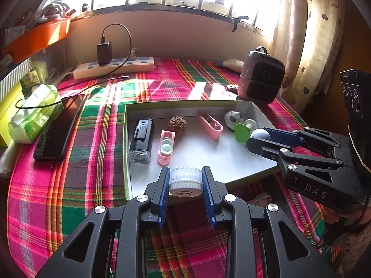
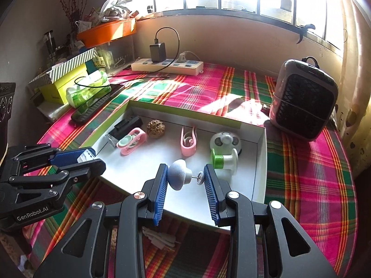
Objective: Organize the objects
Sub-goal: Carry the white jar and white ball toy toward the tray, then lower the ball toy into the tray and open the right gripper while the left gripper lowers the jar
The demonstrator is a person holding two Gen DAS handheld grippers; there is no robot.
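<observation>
Left wrist view: my left gripper (image 1: 185, 180) clamps a squat, ridged white-and-clear plastic jar (image 1: 185, 180) between ribbed blue pads, over the near edge of the shallow white cardboard tray (image 1: 231, 162) on the plaid cloth (image 1: 69, 173). Right wrist view alone shows what my right gripper (image 2: 186, 178) pinches, a smooth pale mushroom-shaped knob (image 2: 177, 173) on a thin metal pin, over the tray's near right corner. Inside lie a wrinkled walnut (image 1: 177, 126), pink cases (image 1: 165, 147) and a green-and-white spool (image 2: 223, 159).

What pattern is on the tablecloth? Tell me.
The tablecloth is pink, green and orange plaid, clearest in the right wrist view.
</observation>
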